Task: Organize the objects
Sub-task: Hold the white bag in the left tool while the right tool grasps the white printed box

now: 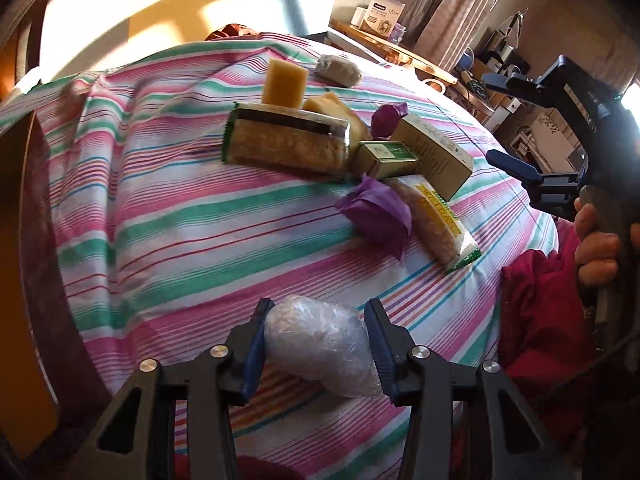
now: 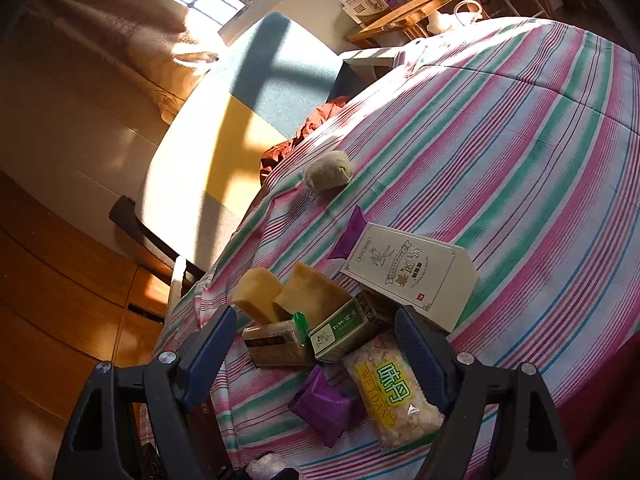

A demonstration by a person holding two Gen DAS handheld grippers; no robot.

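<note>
My left gripper (image 1: 318, 346) is shut on a clear plastic-wrapped bundle (image 1: 322, 350), held just above the striped cloth (image 1: 160, 216). A pile lies beyond it: a long cracker pack (image 1: 286, 142), two yellow sponge blocks (image 1: 285, 82), a small green box (image 1: 384, 156), a cream box (image 1: 434, 152), two purple wrapped pieces (image 1: 378, 216), a yellow-labelled snack pack (image 1: 438, 222) and a grey-brown lump (image 1: 339, 71). My right gripper (image 2: 316, 340) is open, hovering over the same pile: the green box (image 2: 348, 330), the snack pack (image 2: 394, 394), a purple piece (image 2: 326, 408). It shows at the right in the left wrist view (image 1: 500, 120).
The cloth covers a rounded surface that drops off at the left beside wooden furniture (image 2: 60, 280). A chair (image 2: 224, 128) stands behind it. A wooden shelf with boxes (image 1: 384, 36) is at the back right. A red sleeve (image 1: 540, 320) lies at the near right.
</note>
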